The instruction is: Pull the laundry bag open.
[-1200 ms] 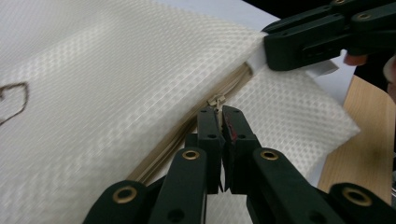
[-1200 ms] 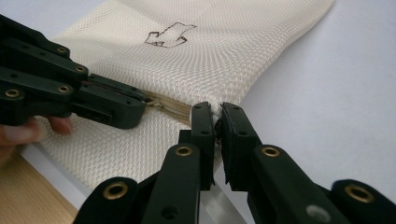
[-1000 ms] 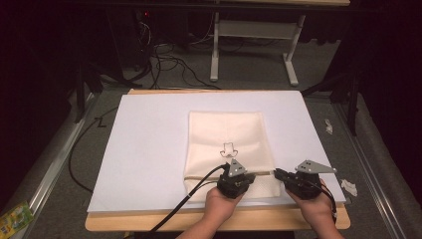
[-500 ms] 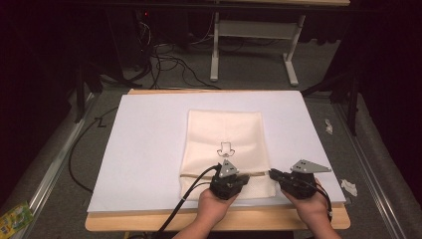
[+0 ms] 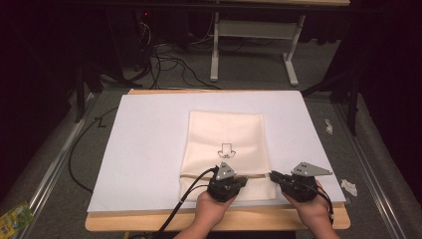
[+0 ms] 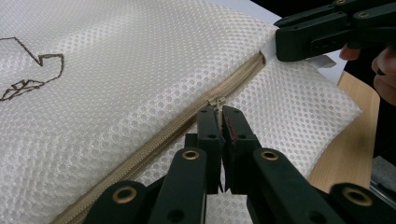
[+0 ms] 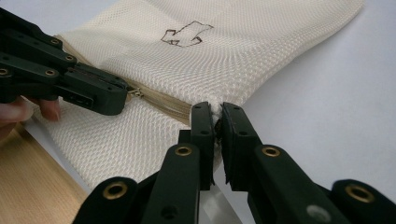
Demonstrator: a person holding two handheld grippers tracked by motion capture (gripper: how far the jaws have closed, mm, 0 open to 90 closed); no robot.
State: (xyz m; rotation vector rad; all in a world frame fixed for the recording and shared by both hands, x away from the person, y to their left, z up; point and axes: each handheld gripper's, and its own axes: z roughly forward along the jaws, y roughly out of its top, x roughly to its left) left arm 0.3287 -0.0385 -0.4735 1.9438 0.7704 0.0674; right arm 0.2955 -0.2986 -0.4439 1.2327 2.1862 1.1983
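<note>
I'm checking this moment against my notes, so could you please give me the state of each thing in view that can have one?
Mesh bag: lying flat on the white sheet, drawing face up.
Zipper: closed along the stretch in view.
Zipper pull: pinched between the left gripper's jaws.
Left gripper: shut on the zipper pull.
Right gripper: shut on the bag's edge at the zipper's end.

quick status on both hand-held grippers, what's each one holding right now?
Left hand-held gripper: closed on the zipper pull of the mesh laundry bag.
Right hand-held gripper: closed, pinching the bag's edge at the zipper's end.
</note>
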